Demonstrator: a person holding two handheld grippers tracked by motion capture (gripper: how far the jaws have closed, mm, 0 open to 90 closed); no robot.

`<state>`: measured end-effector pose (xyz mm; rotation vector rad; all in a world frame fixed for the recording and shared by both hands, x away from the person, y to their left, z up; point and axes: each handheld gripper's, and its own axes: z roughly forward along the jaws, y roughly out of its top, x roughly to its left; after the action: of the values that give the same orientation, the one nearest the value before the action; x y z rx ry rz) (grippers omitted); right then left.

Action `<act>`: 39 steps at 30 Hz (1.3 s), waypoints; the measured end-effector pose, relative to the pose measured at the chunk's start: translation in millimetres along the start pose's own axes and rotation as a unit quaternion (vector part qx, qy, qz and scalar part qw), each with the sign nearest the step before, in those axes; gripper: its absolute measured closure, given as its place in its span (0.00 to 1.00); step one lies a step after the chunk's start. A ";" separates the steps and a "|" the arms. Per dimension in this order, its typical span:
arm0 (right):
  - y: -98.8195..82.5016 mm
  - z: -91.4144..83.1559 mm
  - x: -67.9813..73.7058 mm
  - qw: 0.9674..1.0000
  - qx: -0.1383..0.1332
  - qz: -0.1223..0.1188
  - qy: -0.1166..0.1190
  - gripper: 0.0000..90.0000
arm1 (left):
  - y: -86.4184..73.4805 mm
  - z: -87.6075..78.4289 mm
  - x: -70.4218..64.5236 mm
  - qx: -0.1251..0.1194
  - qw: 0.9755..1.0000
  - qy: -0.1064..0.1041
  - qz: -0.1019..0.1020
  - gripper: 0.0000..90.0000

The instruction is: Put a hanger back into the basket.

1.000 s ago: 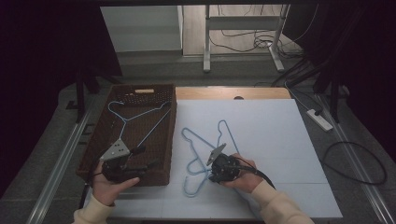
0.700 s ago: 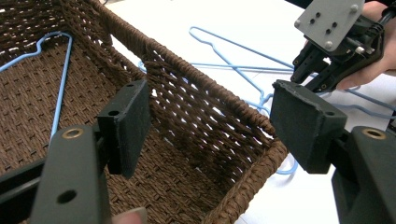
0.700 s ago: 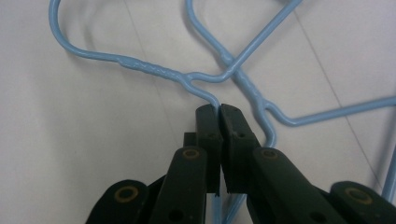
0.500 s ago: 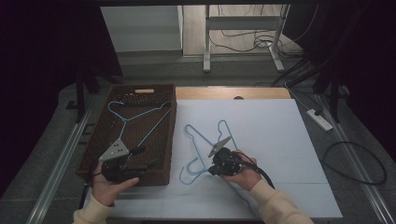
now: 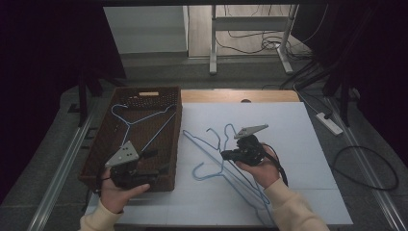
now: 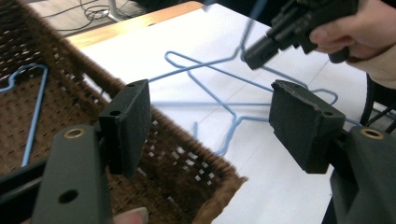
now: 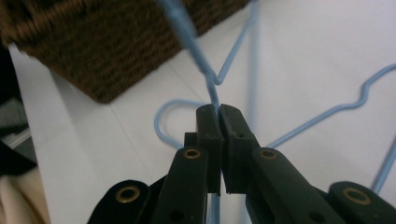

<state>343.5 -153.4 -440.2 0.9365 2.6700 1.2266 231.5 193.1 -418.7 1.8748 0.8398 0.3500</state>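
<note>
Right hand-held gripper (image 5: 230,155) raised (clamping hanger (image 5: 226,168))

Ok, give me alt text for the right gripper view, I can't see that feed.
The right gripper is shut on a blue wire hanger, which runs up from its jaws. Behind, more blue hangers lie on the white table beside a brown wicker basket.

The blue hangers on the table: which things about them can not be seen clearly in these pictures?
- High view: the hangers overlap; their number is unclear.
- Right gripper view: the held hanger wire is blurred and cut off by the top edge.
- Left gripper view: the basket rim hides the nearest hanger ends.
</note>
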 end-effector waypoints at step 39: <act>-3.8 -29.3 -1.2 0.992 -0.099 0.076 -0.024 0.97 | 26.2 99.5 -47.9 0.060 0.995 -0.082 -0.023 0.35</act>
<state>334.0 -175.6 -423.1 1.1386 2.4216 1.4473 264.8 85.7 -434.1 1.9614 0.8062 0.1161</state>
